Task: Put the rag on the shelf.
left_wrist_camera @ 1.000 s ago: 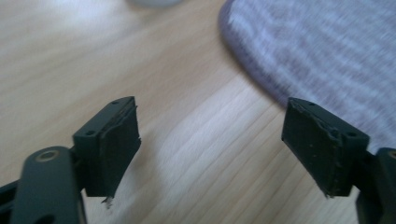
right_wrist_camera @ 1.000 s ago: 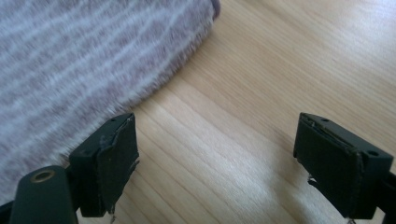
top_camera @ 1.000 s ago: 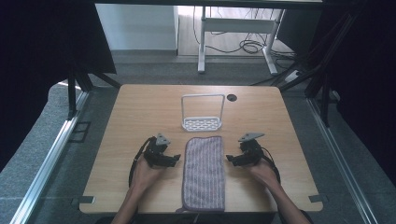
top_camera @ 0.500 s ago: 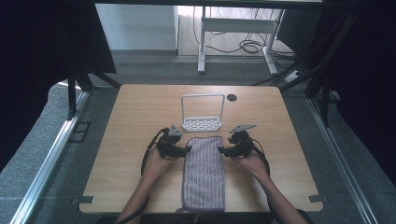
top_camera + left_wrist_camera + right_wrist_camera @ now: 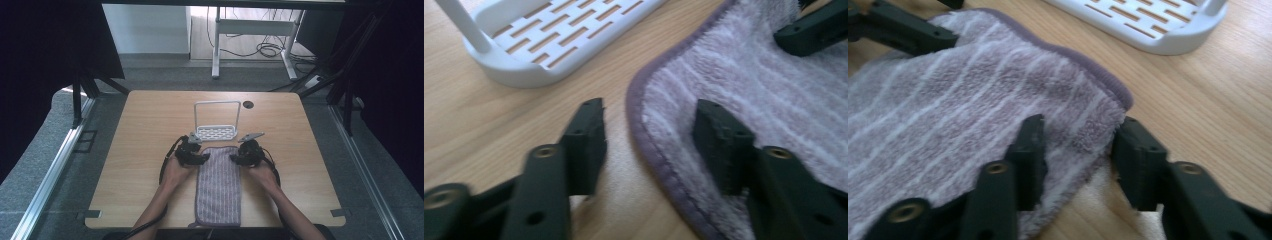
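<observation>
Left gripper (image 5: 649, 132) jaws wide, straddling towel (image 5: 218, 185) far-left corner. Right gripper (image 5: 1078, 150) jaws wide astride far-right corner. Rack (image 5: 216, 131) just beyond on tabletop (image 5: 140, 130).

Soft daylight from behind; gripper views blurry.

Worktop (image 5: 140, 145): light wood-grain top, rectangular with rounded corners, a small dark round hole (image 5: 248, 104) near its far edge. Lying on it: a white slotted tray (image 5: 216, 132) with an upright wire-like frame, set at mid-depth; a folded lilac striped towel (image 5: 218, 187) with a darker bound edge, laid lengthwise from just before the tray to the near edge. Grey floor (image 5: 360, 150) surrounds the worktop.
</observation>
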Demonstrator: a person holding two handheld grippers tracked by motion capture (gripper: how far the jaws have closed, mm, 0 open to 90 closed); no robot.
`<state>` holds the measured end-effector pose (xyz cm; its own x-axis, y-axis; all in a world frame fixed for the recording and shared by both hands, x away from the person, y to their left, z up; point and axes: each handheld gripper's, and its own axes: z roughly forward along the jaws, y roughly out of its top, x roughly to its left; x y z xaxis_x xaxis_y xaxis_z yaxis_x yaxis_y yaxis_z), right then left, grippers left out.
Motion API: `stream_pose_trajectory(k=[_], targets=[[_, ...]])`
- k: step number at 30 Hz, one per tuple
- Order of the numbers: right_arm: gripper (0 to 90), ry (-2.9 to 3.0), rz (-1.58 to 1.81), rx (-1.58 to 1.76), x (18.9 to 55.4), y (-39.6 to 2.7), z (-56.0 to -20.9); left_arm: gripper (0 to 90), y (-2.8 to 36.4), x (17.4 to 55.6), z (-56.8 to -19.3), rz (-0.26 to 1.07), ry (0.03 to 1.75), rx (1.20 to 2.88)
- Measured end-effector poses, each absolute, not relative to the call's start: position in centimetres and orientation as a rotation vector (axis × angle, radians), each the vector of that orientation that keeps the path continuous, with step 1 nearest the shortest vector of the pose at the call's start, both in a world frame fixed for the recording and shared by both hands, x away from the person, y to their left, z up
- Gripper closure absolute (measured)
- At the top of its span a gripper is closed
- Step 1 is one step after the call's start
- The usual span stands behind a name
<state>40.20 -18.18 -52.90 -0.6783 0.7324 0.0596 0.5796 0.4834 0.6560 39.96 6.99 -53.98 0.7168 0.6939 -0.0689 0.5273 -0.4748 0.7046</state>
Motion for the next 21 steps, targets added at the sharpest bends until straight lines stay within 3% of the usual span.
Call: stream_pose_trajectory(k=[3,4,6,13,21], targets=[[76.5,2.528,0.989,1.112,40.0,-18.0,-52.9,66.8,6.8,39.7,-53.8,0.252,0.927,2.187],[78.5,2.534,0.998,1.105,40.0,-18.0,-52.9,73.8,6.8,39.7,-53.8,0.23,0.928,2.185],[80.2,2.533,0.994,1.087,39.8,-17.8,-52.8,79.0,6.8,39.7,-53.9,0.212,0.938,2.167],[83.1,2.513,1.017,1.055,39.5,-18.1,-51.8,81.0,7.0,39.3,-53.1,0.252,0.917,2.127],[82.9,2.47,1.147,1.021,39.2,-18.8,-48.6,80.9,7.7,38.3,-48.8,0.311,0.86,2.053]])
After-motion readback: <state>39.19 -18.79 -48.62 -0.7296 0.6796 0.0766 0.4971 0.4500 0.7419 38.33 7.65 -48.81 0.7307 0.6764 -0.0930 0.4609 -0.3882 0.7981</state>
